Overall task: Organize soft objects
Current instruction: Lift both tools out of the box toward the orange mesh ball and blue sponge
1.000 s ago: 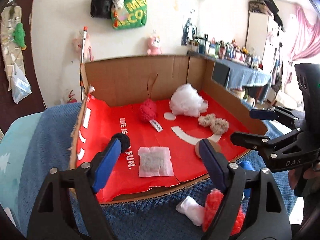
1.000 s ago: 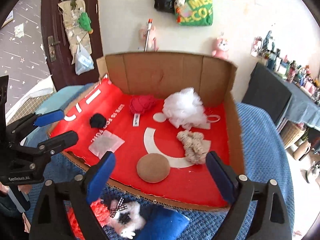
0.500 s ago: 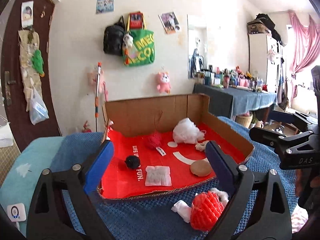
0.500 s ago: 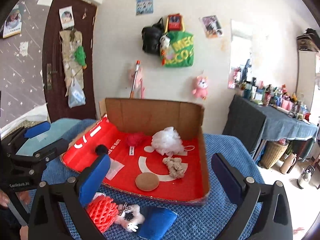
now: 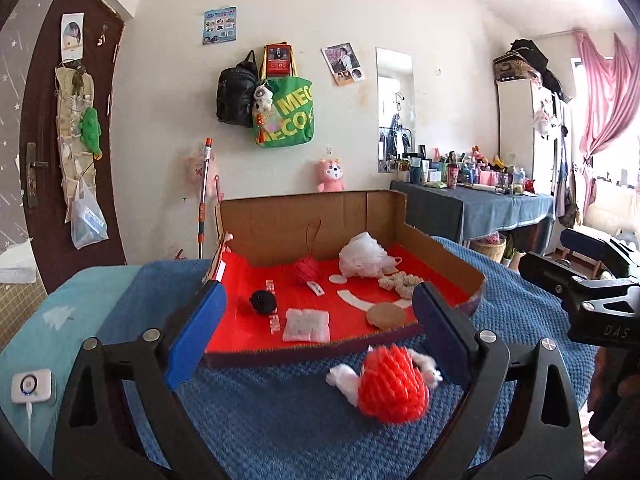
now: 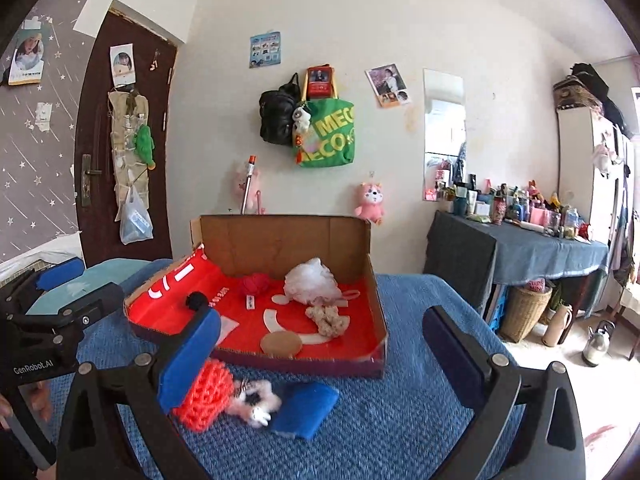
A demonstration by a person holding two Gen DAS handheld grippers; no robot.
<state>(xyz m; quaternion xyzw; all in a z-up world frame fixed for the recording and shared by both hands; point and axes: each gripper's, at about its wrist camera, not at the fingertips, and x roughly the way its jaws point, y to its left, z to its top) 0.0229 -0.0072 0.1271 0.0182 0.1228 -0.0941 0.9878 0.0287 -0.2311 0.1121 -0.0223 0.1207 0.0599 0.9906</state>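
A cardboard tray (image 5: 280, 224) with a red liner lies on the blue blanket (image 5: 260, 420). In it are a black pompom (image 5: 263, 302), a red yarn ball (image 5: 306, 270), a white mesh puff (image 5: 364, 256), a beige scrunchie (image 5: 400, 282), a tan round pad (image 5: 386, 314) and a white sachet (image 5: 306, 324). In front of the tray lie a red net ball (image 5: 390, 386), a white fluffy toy (image 6: 256, 400) and a blue cushion (image 6: 306, 410). My left gripper (image 5: 318, 292) is open and holds nothing. My right gripper (image 6: 322, 314) is also open, above these three.
A pale blue pillow (image 5: 24, 336) with a small white device (image 5: 30, 384) lies at the left. A cluttered side table (image 6: 520, 248) stands at the right, with baskets and a kettle (image 6: 598, 342) on the floor. Bags hang on the wall behind the tray.
Both grippers have drawn back from the tray and tipped upward, so more of the room shows. Both pairs of jaws have spread wider. The black pompom stays on the red liner.
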